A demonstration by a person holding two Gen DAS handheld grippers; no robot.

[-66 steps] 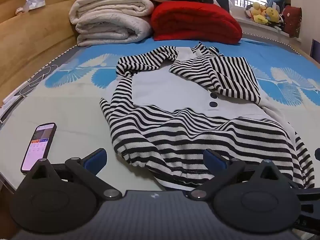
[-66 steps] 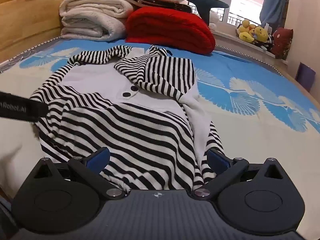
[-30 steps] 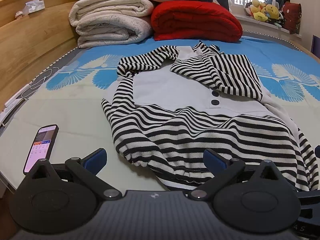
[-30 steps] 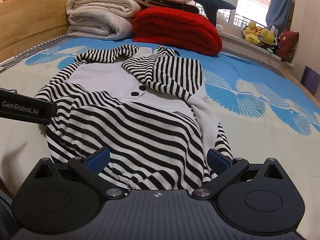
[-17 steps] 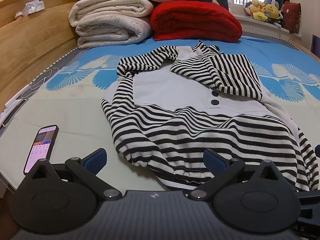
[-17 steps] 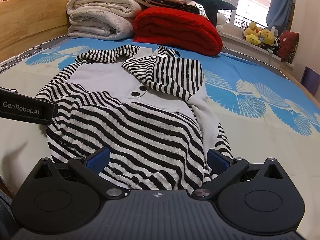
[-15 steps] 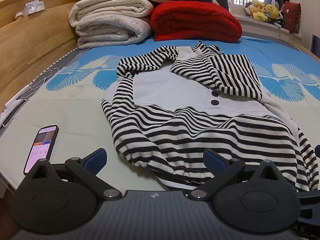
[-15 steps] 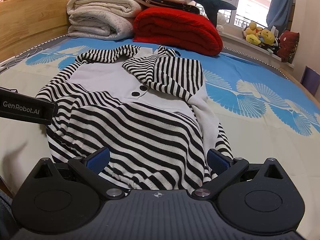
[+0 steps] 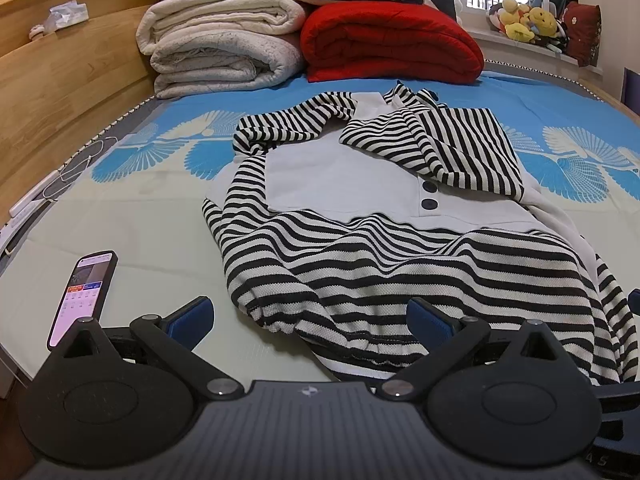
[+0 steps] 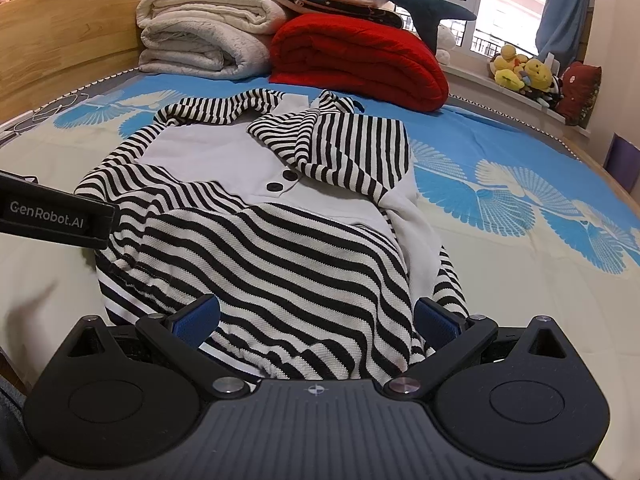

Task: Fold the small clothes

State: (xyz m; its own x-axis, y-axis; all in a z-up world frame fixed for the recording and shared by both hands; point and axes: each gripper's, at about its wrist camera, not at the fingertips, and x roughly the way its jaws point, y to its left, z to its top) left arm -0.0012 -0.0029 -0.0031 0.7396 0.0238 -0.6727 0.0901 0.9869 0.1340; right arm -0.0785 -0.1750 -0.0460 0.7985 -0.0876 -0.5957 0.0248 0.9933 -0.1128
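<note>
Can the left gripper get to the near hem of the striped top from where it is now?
Probably yes. The left gripper is open, and the striped top has its near hem lying between the fingers with nothing over it. The phone lies off to the left.

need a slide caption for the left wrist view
Open left claw over hem of striped garment, phone beside it.

One black-and-white striped top [image 9: 384, 216] with two dark buttons [image 9: 429, 195] on it, one phone [image 9: 82, 298], one red blanket [image 9: 390, 42], two rolled cream blankets [image 9: 224, 48], two grippers, and a few plush toys [image 9: 528, 20], too bunched to count.
</note>
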